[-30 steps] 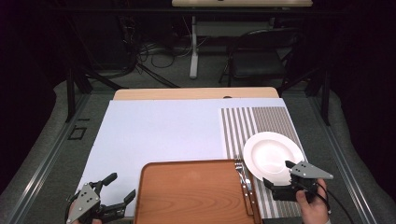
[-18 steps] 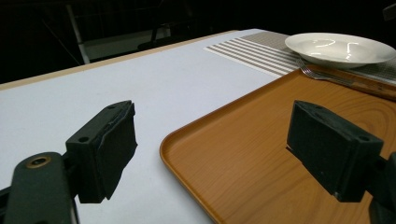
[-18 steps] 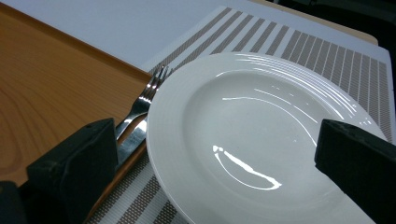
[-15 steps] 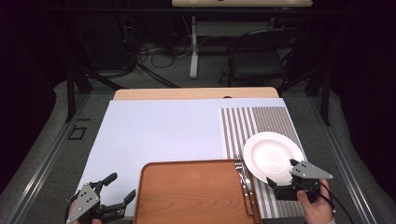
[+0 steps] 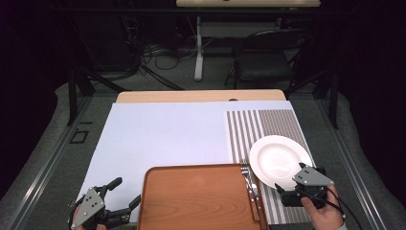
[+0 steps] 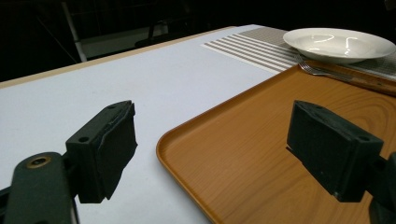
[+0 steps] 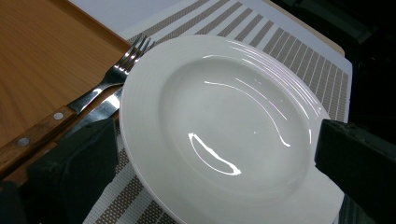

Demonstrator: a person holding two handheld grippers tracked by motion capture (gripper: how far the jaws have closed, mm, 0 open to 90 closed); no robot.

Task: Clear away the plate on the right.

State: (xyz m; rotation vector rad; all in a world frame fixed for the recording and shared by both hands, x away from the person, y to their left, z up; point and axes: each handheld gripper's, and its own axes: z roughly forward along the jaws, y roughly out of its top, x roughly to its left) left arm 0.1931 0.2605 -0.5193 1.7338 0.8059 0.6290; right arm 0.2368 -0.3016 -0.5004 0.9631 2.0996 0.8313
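Nowhere legible writing: right tongs (image 7: pixel 210 163) gape around plain white plate (image 7: pixel 224 126).

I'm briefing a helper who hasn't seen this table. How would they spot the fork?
Find the striped placemat at the table's right. Between its white plate and the wooden tray lies the fork, tines pointing away, wood-handled, unlike the knife blade beside it.

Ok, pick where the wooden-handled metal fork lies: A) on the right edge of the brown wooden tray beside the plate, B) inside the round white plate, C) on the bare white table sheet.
A: the wooden-handled metal fork lies along the brown wooden tray's right edge, beside the round white plate.
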